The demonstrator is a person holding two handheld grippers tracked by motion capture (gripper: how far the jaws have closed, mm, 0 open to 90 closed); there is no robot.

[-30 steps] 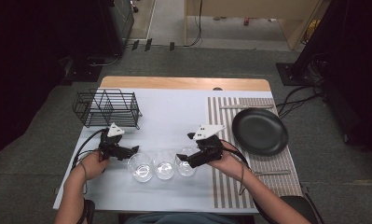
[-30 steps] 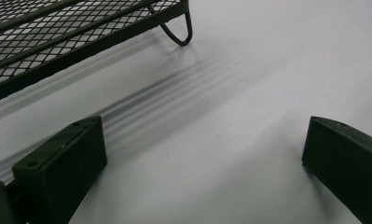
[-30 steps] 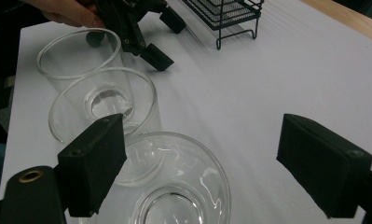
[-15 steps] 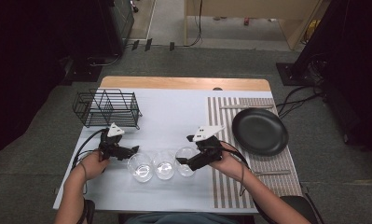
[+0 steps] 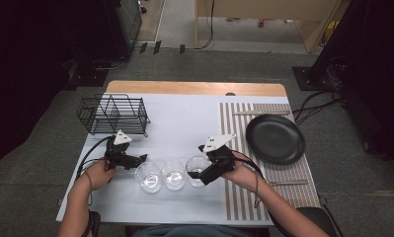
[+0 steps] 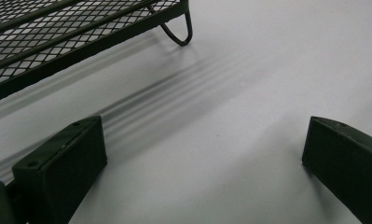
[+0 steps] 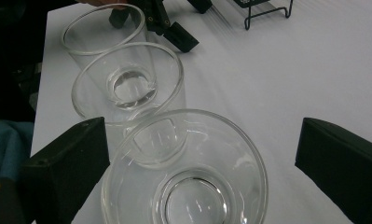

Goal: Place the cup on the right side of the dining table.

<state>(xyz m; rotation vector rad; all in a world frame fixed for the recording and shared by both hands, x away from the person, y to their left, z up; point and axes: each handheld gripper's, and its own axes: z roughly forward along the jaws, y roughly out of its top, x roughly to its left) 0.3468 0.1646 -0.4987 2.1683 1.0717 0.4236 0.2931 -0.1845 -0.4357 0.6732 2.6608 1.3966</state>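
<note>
- High view: three clear round glass bowls stand in a row on the worktop; the right hand-held gripper (image 5: 200, 174) is at the rightmost clear glass bowl (image 5: 196, 167), and the left hand-held gripper (image 5: 139, 160) is just left of the row.
- Left gripper view: jaws spread wide over bare worktop, the black wire rack (image 6: 72, 42) beyond.
- Right gripper view: jaws have just been opening and stand apart, the bowl between them unpressed.

High view looks down over the table (image 5: 184, 118), gripper views skim its surface closely, sharing the wire rack (image 5: 113, 114).
</note>
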